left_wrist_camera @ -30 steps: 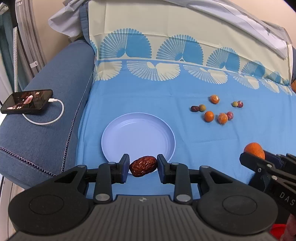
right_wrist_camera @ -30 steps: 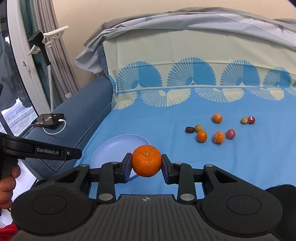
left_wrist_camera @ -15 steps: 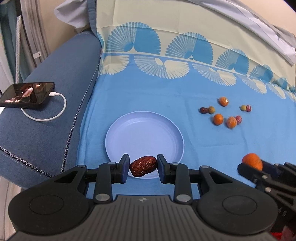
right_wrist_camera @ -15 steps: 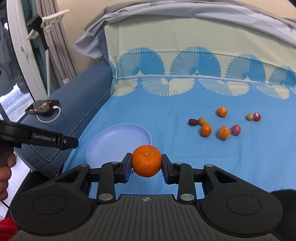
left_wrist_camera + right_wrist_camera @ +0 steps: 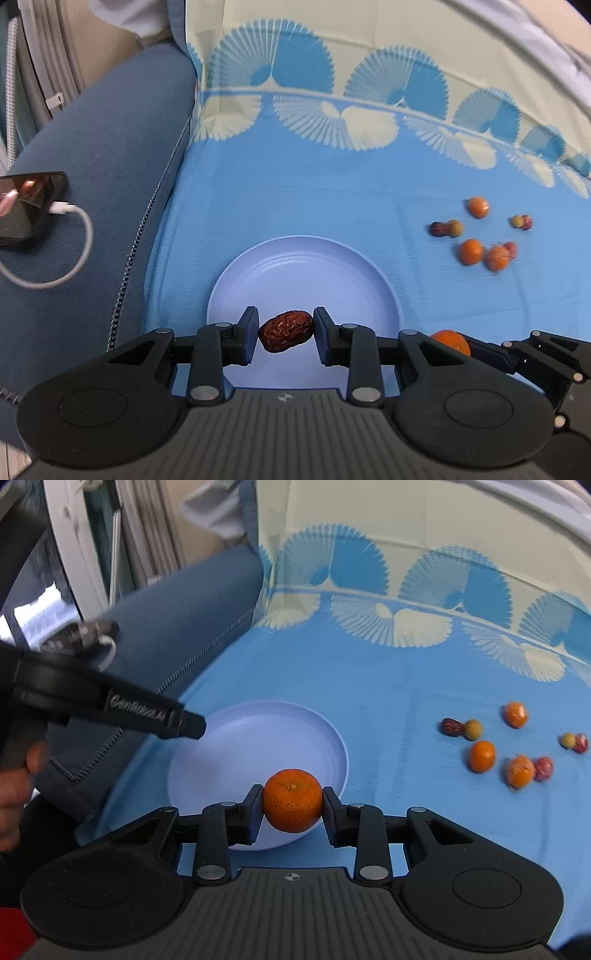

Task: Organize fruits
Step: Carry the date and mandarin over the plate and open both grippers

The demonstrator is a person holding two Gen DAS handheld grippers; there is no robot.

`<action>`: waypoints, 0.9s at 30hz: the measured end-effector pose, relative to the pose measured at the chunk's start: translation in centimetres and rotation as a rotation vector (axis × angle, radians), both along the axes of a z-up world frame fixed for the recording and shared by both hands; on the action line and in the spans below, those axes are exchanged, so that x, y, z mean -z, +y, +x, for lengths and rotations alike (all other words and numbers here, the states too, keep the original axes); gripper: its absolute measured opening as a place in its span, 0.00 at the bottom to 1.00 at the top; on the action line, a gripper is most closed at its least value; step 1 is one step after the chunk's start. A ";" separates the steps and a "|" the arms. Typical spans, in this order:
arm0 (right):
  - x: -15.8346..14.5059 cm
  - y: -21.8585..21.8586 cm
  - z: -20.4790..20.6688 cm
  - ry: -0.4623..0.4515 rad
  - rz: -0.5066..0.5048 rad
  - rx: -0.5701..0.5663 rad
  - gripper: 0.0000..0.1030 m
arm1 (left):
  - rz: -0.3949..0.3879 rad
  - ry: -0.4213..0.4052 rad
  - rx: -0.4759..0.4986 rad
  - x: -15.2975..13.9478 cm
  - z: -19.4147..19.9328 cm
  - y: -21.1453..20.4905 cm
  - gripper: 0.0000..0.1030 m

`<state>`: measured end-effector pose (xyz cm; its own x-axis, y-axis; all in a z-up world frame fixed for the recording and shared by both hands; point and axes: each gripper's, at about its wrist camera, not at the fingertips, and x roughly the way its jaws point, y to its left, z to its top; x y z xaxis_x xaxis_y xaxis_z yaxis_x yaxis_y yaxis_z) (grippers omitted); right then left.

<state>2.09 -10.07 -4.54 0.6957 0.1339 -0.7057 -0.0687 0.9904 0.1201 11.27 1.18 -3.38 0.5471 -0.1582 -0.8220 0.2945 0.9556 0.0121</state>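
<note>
Left gripper (image 5: 286,335) clamps date (image 5: 286,331) end to end over plate (image 5: 295,258) near edge; light, soft, wrinkled. Right gripper (image 5: 292,800) clamps mandarin (image 5: 292,799) at its sides, over plate's right edge; soft-skinned, bruisable.

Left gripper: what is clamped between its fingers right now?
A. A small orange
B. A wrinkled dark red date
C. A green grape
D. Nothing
B. In the left wrist view the left gripper is shut on a wrinkled dark red date, seen against the plate; the orange sits in the right gripper instead.
</note>
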 end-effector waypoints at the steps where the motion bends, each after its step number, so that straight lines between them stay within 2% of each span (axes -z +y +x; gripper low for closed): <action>1: 0.5 0.2 0.7 0.012 -0.010 -0.011 0.34 | 0.007 0.009 -0.002 0.6 0.7 0.0 0.34; 4: 2.1 0.6 2.5 0.046 -0.033 -0.028 0.34 | 0.028 0.037 -0.007 2.3 2.4 -0.2 0.34; 9: 4.5 0.8 5.2 0.138 -0.016 -0.066 0.35 | 0.062 0.091 0.010 5.2 4.8 -0.7 0.37; 10: 4.7 0.7 5.7 0.153 -0.009 -0.060 0.36 | 0.059 0.104 0.034 5.6 5.1 -0.9 0.45; 11: 4.8 0.5 6.1 0.163 0.006 -0.042 0.43 | 0.060 0.114 0.052 5.8 5.3 -1.0 0.76; 12: 4.6 0.3 6.4 0.167 0.016 -0.024 0.62 | 0.074 0.103 0.050 5.5 5.4 -1.1 0.95; 13: 4.1 0.1 6.4 0.157 0.019 -0.006 0.70 | 0.078 0.051 0.037 4.9 5.1 -1.0 0.99; 14: 3.3 -0.1 6.2 0.131 0.014 0.011 0.83 | 0.068 -0.001 0.035 4.1 4.6 -0.7 1.00; 15: 2.5 -0.2 5.7 0.100 0.008 0.018 0.86 | 0.058 -0.036 0.047 3.2 4.2 -0.4 1.00; 17: 0.9 -0.6 4.3 0.071 0.012 0.012 0.88 | 0.069 -0.037 0.065 1.8 3.4 0.1 1.00; 19: -0.5 -1.0 2.2 0.067 0.039 0.020 0.91 | 0.075 -0.039 0.042 0.8 2.4 0.9 1.00; 21: -1.8 -1.4 -0.5 0.067 0.071 0.036 0.94 | 0.049 -0.020 0.006 0.0 0.8 1.9 1.00; 23: -2.7 -1.5 -3.5 0.063 0.084 0.047 0.97 | 0.024 0.036 -0.025 -0.4 -0.7 2.2 1.00; 25: -3.3 -1.0 -6.0 0.031 0.040 0.041 0.97 | 0.012 0.089 -0.018 -0.6 -2.4 2.0 1.00; 27: -4.1 -1.2 -7.5 -0.008 -0.011 0.049 0.99 | 0.030 0.086 -0.008 -1.0 -4.0 1.5 1.00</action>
<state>-5.43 -11.29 -0.46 0.7071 0.0913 -0.7012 -0.0206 0.9939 0.1086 7.23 2.67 -2.40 0.4750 -0.1283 -0.8706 0.2878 0.9576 0.0159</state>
